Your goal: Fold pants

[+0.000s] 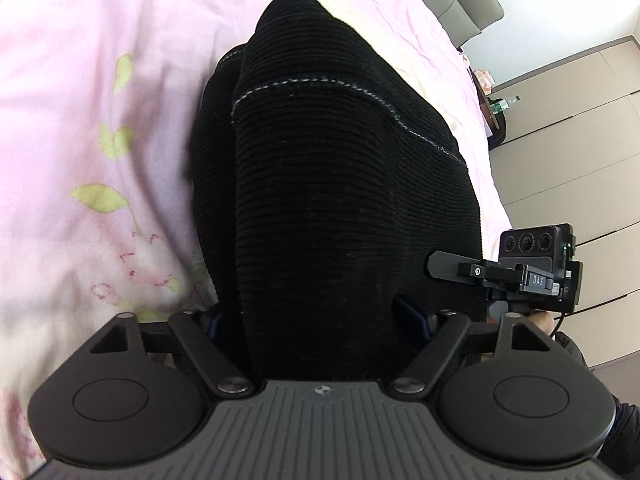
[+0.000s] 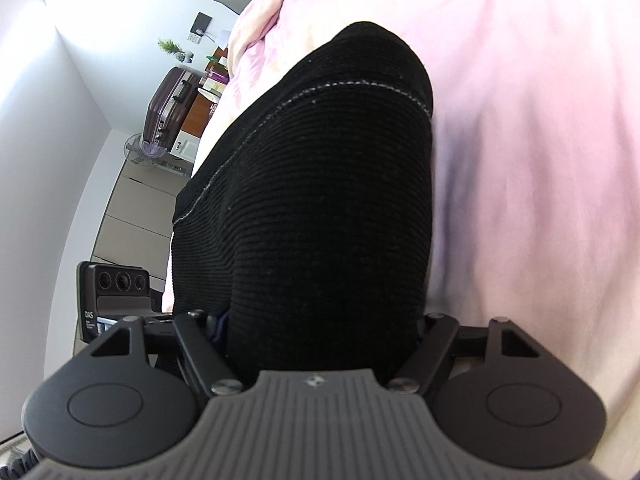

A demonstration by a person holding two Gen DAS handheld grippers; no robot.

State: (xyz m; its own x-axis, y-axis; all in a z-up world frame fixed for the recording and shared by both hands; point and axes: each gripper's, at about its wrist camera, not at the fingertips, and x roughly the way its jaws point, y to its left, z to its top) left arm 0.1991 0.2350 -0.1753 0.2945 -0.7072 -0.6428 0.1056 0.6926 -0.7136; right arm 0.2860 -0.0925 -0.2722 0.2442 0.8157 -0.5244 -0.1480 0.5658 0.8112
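Black ribbed knit pants (image 1: pixel 332 184) hang from my left gripper (image 1: pixel 316 320) over a pink bed; a line of pale stitching crosses the cloth. The left fingers are hidden under the fabric, shut on it. In the right wrist view the same black pants (image 2: pixel 320 200) drape over my right gripper (image 2: pixel 320 332), which is shut on the cloth, its fingertips covered. The right gripper's body (image 1: pixel 532 268) shows at the left view's right edge, close beside the pants. The left gripper's body (image 2: pixel 116 292) shows at the right view's left edge.
The pink floral bedspread (image 1: pixel 100 140) lies under and around the pants, also plain pink in the right view (image 2: pixel 540 160). A grey headboard (image 1: pixel 460 0) stands at the far end. Beige cabinets (image 1: pixel 580 140), a dark suitcase (image 2: pixel 172 100) and a fan (image 2: pixel 140 152) stand beside the bed.
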